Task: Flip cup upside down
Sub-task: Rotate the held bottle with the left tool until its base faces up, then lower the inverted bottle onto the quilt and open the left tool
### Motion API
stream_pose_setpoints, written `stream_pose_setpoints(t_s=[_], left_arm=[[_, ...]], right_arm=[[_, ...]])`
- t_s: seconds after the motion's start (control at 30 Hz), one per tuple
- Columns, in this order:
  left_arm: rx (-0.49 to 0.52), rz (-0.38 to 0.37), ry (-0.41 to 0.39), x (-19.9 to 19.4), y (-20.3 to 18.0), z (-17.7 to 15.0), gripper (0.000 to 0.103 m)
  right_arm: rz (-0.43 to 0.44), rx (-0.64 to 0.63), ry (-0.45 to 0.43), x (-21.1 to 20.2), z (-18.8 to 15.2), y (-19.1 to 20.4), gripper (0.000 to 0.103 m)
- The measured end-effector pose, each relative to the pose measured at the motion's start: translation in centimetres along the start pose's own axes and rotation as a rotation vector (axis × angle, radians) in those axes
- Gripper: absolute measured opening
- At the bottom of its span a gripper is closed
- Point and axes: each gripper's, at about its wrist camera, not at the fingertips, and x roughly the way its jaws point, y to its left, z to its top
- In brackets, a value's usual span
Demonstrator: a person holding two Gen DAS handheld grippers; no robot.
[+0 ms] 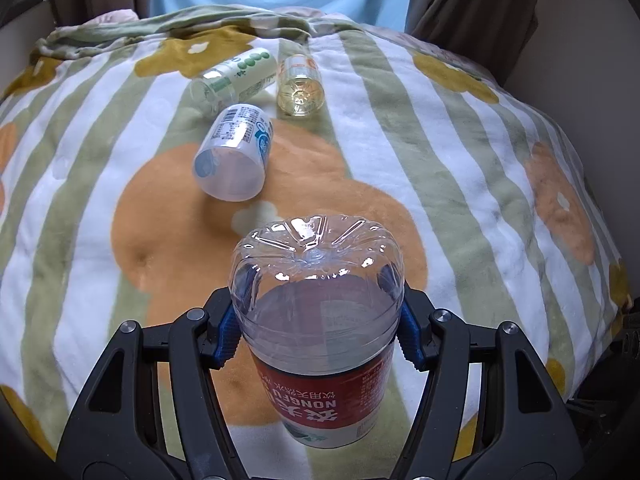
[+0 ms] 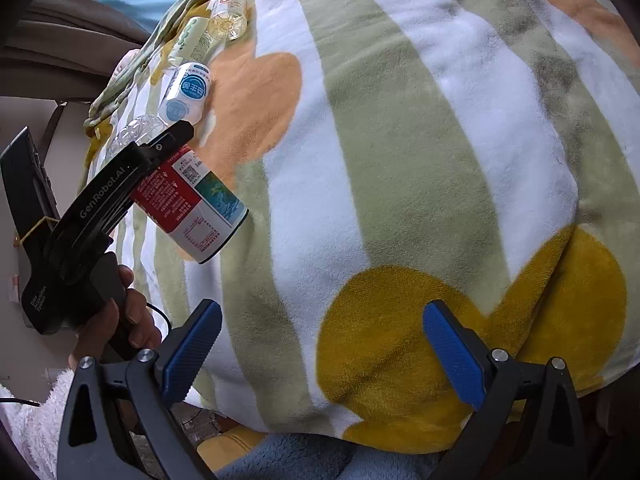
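Note:
A clear plastic cup with a red label (image 1: 320, 364) sits between the blue pads of my left gripper (image 1: 318, 332), which is shut on it. Its ridged base points up and away from the camera, and the label reads upside down. In the right wrist view the same cup (image 2: 200, 208) hangs tilted above the blanket in the left gripper (image 2: 160, 148), its open rim facing down and to the right. My right gripper (image 2: 320, 352) stands open over a yellow flower patch with nothing between its fingers.
A striped flower blanket (image 1: 460, 160) covers the surface. Three other cups lie on their sides further back: blue-labelled (image 1: 234, 156), green-labelled (image 1: 236, 76) and a clear yellowish one (image 1: 300, 84). A hand (image 2: 132, 320) holds the left gripper's handle.

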Motion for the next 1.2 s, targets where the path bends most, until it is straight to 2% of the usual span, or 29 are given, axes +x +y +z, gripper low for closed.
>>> stream_pose_setpoints(t_s=[0.2,0.57,1.03,1.13,1.2], left_arm=[[0.036,0.004,0.008,-0.9,-0.8,-0.5,0.06],[0.04,-0.01,0.043,-3.2,-0.7,-2.1,0.061],[0.058,-0.02,0.077,-3.9,-0.7,-3.1,0.06],[0.074,-0.04,0.076,-4.1,-0.8,-3.1,0.061],[0.068,-0.067,0.085,-3.9,-0.7,-3.0,0.066]], right_arm=[[-0.002,-0.009,0.015,0.3,-0.2,-0.1,0.101],[0.008,-0.027,0.022,0.8,-0.4,0.7,0.101],[-0.031,-0.071,0.025,1.0,-0.2,1.4,0.101],[-0.033,-0.073,0.023,1.2,-0.2,1.5,0.101],[-0.033,-0.071,0.023,1.2,-0.2,1.5,0.101]])
